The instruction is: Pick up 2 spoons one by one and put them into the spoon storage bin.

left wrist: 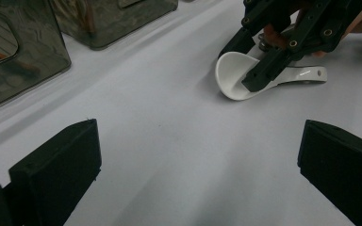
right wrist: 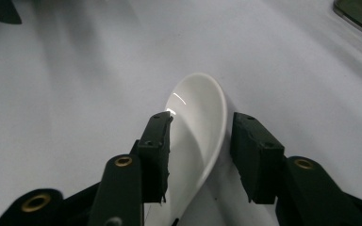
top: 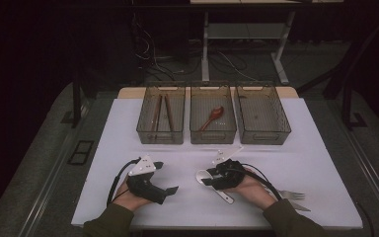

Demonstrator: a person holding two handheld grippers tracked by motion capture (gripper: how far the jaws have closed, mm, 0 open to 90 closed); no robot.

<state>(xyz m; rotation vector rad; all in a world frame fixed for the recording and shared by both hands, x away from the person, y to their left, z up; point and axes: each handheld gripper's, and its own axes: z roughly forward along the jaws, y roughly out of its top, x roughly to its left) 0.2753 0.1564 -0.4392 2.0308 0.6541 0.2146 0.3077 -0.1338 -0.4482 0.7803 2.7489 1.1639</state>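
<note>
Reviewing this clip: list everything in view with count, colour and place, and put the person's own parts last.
Table: one, white top, centre of the high view.
Bins: three, smoky transparent, in a row at the far side.
Chopsticks: apparently two, brown, in the left bin.
Red spoon: one, in the middle bin.
White spoon: one, flat on the table, between the right tongs' jaws.
Forks: silver, count unclear, near the right edge.
Left tongs: black, open, over bare table.
Right tongs: black, straddling the white spoon, a gap visible on one side.
Hands: two, olive sleeves, bottom edge.

Olive sleeves point(top: 109, 220); each black hand-held gripper point(top: 164, 193) has brass-ringed screws.
</note>
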